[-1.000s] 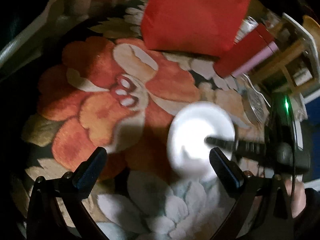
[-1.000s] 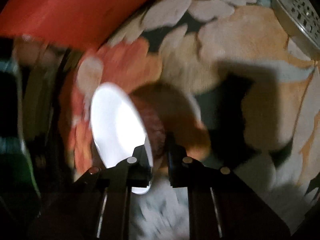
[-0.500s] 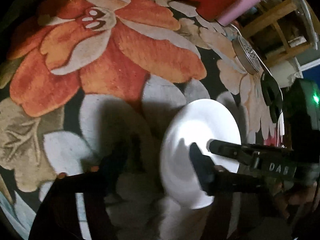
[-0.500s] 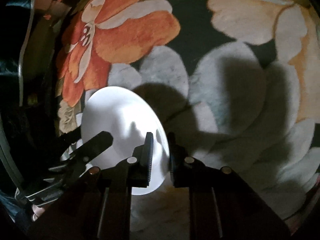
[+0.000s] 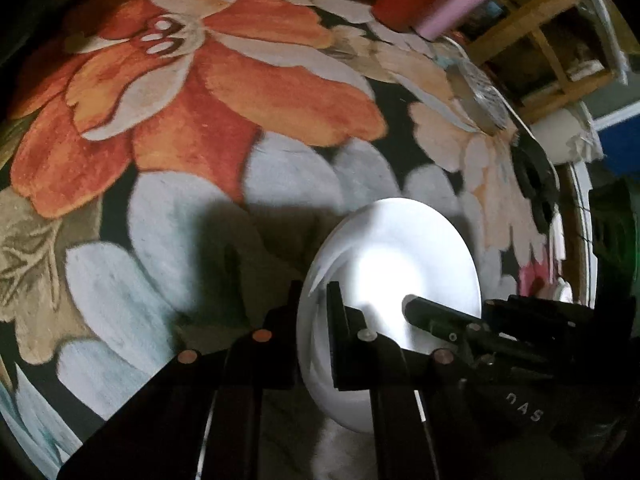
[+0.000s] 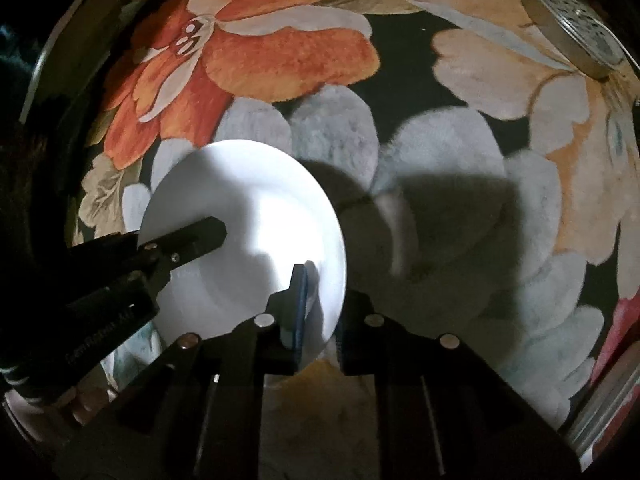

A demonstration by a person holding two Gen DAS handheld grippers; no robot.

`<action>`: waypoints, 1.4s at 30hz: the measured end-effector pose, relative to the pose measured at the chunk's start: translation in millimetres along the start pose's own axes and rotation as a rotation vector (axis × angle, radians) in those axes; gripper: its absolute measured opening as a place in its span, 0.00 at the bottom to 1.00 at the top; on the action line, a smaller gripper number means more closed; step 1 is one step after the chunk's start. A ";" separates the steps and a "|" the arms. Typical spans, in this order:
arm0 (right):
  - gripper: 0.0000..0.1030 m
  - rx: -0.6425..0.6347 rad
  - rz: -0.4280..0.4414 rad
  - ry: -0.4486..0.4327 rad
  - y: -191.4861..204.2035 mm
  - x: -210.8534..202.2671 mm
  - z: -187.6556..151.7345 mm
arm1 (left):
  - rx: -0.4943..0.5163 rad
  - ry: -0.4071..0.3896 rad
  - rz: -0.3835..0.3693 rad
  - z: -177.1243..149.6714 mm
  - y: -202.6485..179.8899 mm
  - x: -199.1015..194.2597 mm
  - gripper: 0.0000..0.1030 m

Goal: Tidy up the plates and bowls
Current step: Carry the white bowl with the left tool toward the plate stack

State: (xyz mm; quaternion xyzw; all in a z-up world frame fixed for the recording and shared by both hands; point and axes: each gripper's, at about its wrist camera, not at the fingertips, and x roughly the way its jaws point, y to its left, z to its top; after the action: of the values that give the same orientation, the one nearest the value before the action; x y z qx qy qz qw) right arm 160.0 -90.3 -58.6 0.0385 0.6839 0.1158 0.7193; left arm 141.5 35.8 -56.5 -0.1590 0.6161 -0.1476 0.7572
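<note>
A white plate point(image 5: 400, 272) hangs above a floral rug, gripped from both sides. In the left wrist view my left gripper point(image 5: 314, 300) is shut on the plate's near left rim, and the right gripper's finger point(image 5: 432, 312) lies across its face from the right. In the right wrist view the plate point(image 6: 248, 220) is tilted, my right gripper point(image 6: 324, 288) is shut on its right rim, and the left gripper's finger point(image 6: 192, 240) reaches in from the left.
The floral rug point(image 5: 240, 80) fills both views. A round perforated metal piece point(image 6: 568, 28) lies at the far right; it also shows in the left wrist view point(image 5: 480, 92). Red and pink items point(image 5: 440, 0) and a wooden rack point(image 5: 552, 52) stand at the back right.
My left gripper has closed from wide open onto the plate's left rim. The right gripper has kept its hold, and the plate has turned more face-up.
</note>
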 end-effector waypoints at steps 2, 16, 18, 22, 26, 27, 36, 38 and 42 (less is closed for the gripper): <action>0.12 -0.001 -0.001 -0.004 -4.6 -10.4 -7.1 | 0.013 0.000 -0.016 -4.4 -12.2 -4.0 0.08; 0.12 0.093 -0.054 -0.056 -44.5 -108.1 -62.7 | 0.147 -0.052 -0.079 -31.4 -119.1 -45.5 0.08; 0.12 0.126 -0.045 -0.073 -52.1 -118.2 -72.4 | 0.166 -0.068 -0.088 -34.2 -133.3 -50.2 0.08; 0.13 0.162 -0.045 -0.118 -66.9 -135.8 -90.4 | 0.199 -0.070 -0.107 -40.1 -156.5 -51.1 0.09; 0.13 0.191 -0.056 -0.154 -82.0 -146.4 -106.7 | 0.252 -0.076 -0.101 -48.1 -179.5 -47.0 0.09; 0.13 0.206 -0.051 -0.160 -87.6 -147.8 -109.5 | 0.260 -0.077 -0.098 -49.7 -183.5 -46.5 0.09; 0.13 0.233 -0.047 -0.197 -112.3 -156.7 -122.4 | 0.298 -0.086 -0.100 -53.5 -212.8 -39.7 0.10; 0.13 0.238 -0.052 -0.204 -117.5 -158.9 -126.2 | 0.310 -0.084 -0.103 -54.5 -221.8 -37.4 0.10; 0.13 0.265 -0.054 -0.215 -131.8 -166.3 -135.0 | 0.338 -0.084 -0.108 -59.0 -239.1 -34.4 0.10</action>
State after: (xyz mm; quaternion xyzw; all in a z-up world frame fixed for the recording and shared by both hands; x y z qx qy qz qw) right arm 34.7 -268.6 67.1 0.1266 0.6129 0.0004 0.7799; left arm 70.3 -169.8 63.7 -0.0684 0.5411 -0.2826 0.7891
